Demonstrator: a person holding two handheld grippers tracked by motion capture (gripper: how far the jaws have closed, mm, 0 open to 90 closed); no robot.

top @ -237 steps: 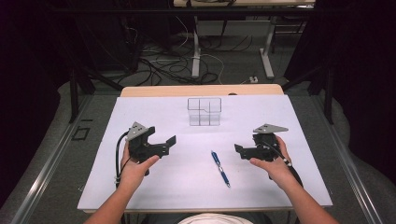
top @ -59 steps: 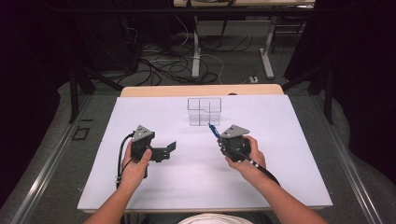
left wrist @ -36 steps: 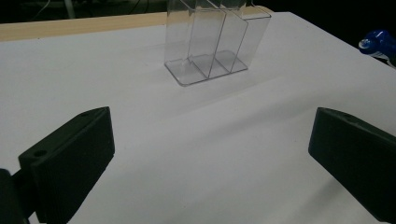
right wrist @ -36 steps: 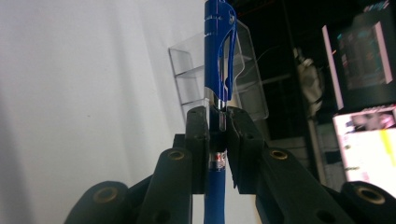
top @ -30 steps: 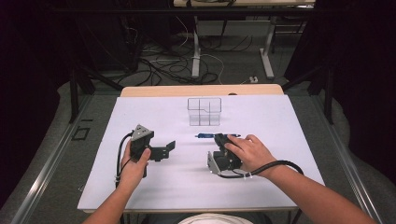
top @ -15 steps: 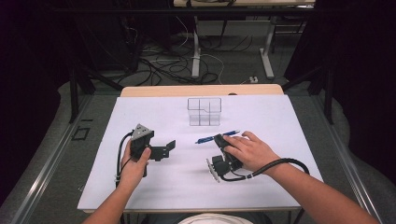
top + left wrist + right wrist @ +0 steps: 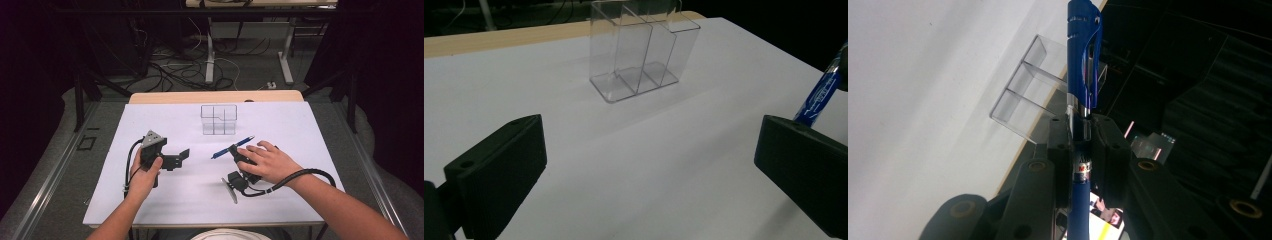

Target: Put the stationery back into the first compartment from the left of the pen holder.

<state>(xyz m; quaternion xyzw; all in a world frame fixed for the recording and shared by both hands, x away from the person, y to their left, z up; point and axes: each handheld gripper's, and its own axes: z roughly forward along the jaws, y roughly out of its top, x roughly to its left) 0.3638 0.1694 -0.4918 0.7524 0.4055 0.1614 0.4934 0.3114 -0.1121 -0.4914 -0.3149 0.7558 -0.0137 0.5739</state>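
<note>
Both tongs are sitting low over the white table [image 7: 150, 210], and they are in very different states. Over on the person's right, the right gripper [image 7: 235, 152] is lying rolled onto its side under the hand, clenching the blue pen [image 7: 232, 148] between its black jaws; in the right gripper view the barrel is running straight up between the pads, clip end pointing away from the tool. On the other side, the left gripper [image 7: 184, 155] is hanging released, jaws spread wide with nothing between them, its open mouth pointing toward the pen's tip.

Just beyond the pen's far end, the clear divided organizer [image 7: 218, 119] is standing upright, apart from both tools.

That pen looks light, stiff and smooth, so I would expect it to swivel or slide in a pinch that is taken far from its middle. The plain barrel below the clip looks like the safest place to hold; the clip itself could snag on a wall. The organizer seems light too, and likely to skate or tip if it gets knocked.

Room is generous: bare tabletop is lying all around both tongs, the table's edges are well away from them, and the compartments' open tops are facing up.
</note>
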